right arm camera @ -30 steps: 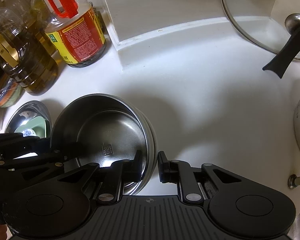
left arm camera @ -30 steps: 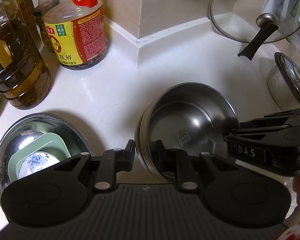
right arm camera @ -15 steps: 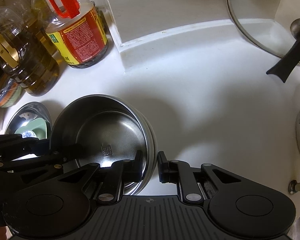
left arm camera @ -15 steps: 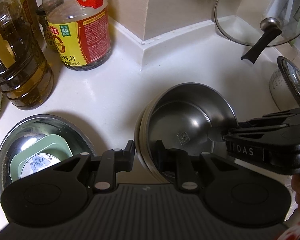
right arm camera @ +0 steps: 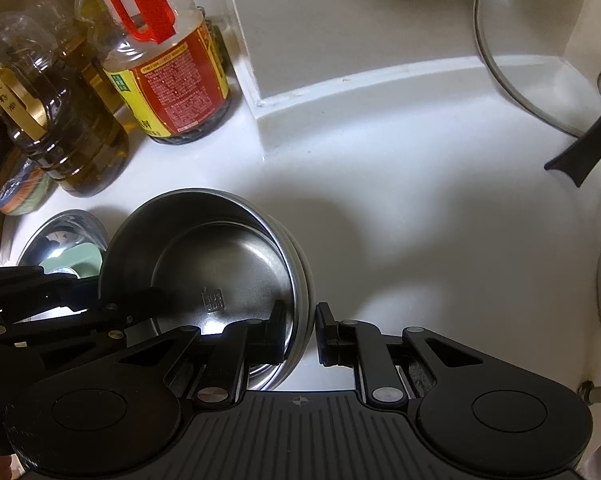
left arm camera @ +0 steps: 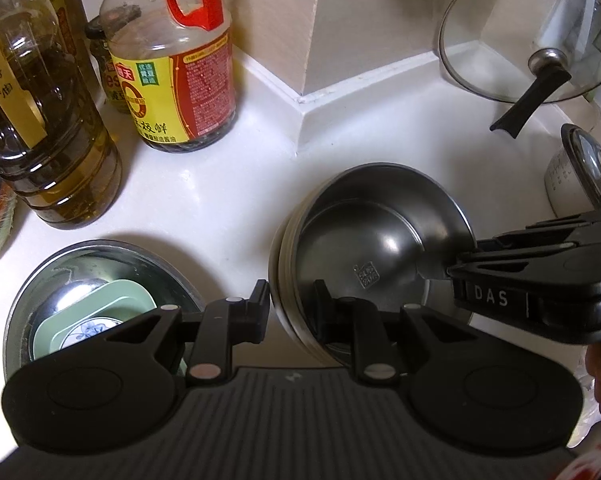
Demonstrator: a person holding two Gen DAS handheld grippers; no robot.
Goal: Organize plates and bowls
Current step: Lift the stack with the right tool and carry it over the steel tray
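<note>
A stack of steel bowls [left arm camera: 376, 240] is held between both grippers above the white counter. My left gripper [left arm camera: 292, 304] is shut on the stack's left rim, one finger inside and one outside. My right gripper [right arm camera: 300, 328] is shut on the stack's right rim [right arm camera: 300, 280] the same way; it also shows in the left wrist view [left arm camera: 540, 280]. A larger steel bowl [left arm camera: 148, 256] sits on the counter to the left and holds a green square dish [left arm camera: 100, 312] with a small blue-patterned dish inside.
Oil and soy sauce bottles [left arm camera: 180, 80] stand at the back left. A wall corner [left arm camera: 300, 100] juts out behind. A glass lid with a black handle [left arm camera: 532, 92] leans at the back right. A white lidded pot [left arm camera: 580, 176] stands at the right.
Both grippers, holding the bowl stack, have moved forward toward the wall corner and bottles. The grip on the stack is unchanged.
</note>
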